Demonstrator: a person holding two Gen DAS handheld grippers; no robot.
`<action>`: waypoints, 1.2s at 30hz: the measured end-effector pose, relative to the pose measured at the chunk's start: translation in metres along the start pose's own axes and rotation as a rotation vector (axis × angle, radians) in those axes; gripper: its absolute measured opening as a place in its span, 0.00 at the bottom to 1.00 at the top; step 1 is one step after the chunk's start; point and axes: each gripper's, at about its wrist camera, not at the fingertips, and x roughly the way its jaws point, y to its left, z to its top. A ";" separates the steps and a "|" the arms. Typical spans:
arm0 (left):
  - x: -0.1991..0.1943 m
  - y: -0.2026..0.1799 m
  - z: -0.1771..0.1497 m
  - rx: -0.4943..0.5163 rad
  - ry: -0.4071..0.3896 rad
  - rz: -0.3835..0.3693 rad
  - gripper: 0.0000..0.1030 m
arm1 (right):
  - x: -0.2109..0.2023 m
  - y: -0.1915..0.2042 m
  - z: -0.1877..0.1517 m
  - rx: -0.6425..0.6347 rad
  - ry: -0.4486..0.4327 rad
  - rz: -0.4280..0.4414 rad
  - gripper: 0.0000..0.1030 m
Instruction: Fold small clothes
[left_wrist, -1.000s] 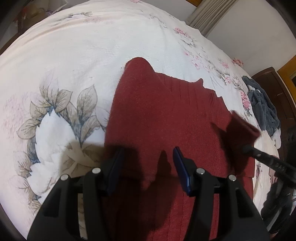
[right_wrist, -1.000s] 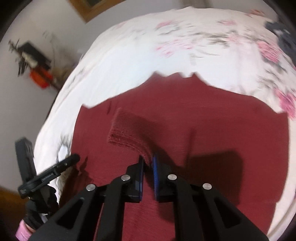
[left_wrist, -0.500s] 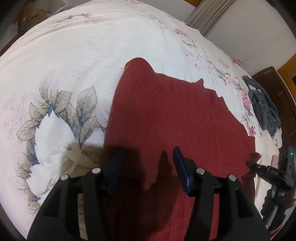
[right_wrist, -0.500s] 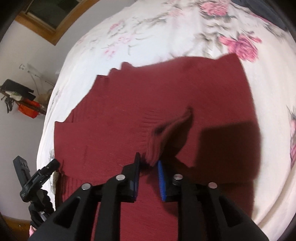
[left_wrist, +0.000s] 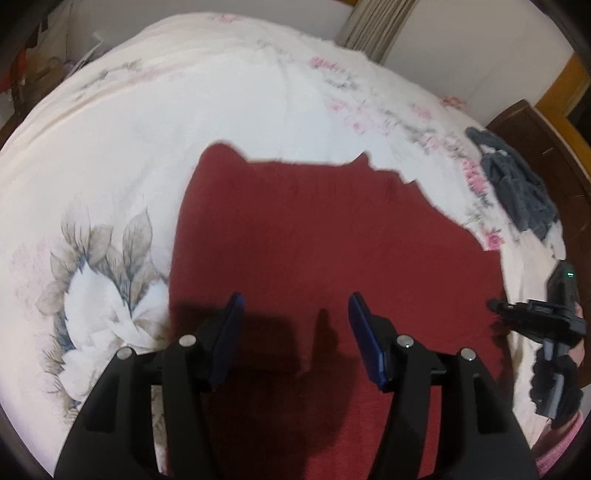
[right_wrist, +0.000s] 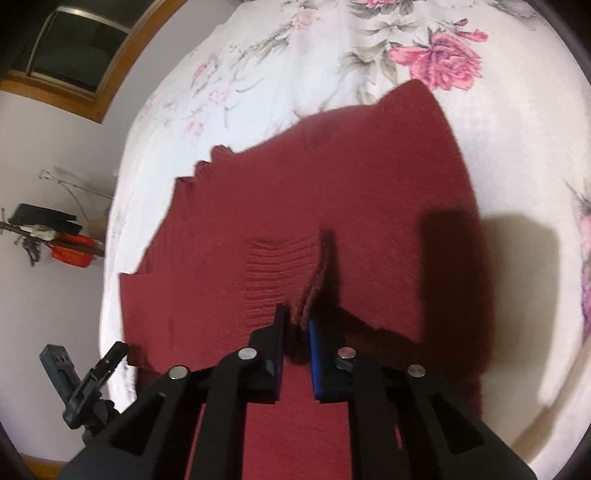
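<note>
L fingers (left_wrist: 295, 306) wide apart, empty; R fingers (right_wrist: 297, 321) pinch sweater (right_wrist: 332, 177) cuff (bedspread (left_wrist: 184, 110) bare beyond edges).

Both wrist views look steeply down, close, sharing the red garment (left_wrist: 314, 240) on the bed (left_wrist: 166, 110).

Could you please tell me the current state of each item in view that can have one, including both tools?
Left tool: open, empty, above the garment.
Right tool: shut on a raised ribbed fold of the garment.
Red knit garment: spread on the bed, partly folded, one strip pinched up.
Floral bedspread: laid out under the garment.
Dark grey garment: crumpled in a heap near the bed's edge.
</note>
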 end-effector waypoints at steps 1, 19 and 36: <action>0.004 0.005 -0.002 -0.018 0.011 -0.002 0.56 | 0.001 -0.002 -0.002 -0.002 0.010 -0.010 0.11; -0.108 0.021 -0.093 0.035 0.045 -0.048 0.65 | -0.112 0.017 -0.106 -0.255 -0.112 -0.090 0.46; -0.186 0.049 -0.282 -0.041 0.189 -0.005 0.68 | -0.168 -0.062 -0.320 -0.182 0.010 -0.111 0.61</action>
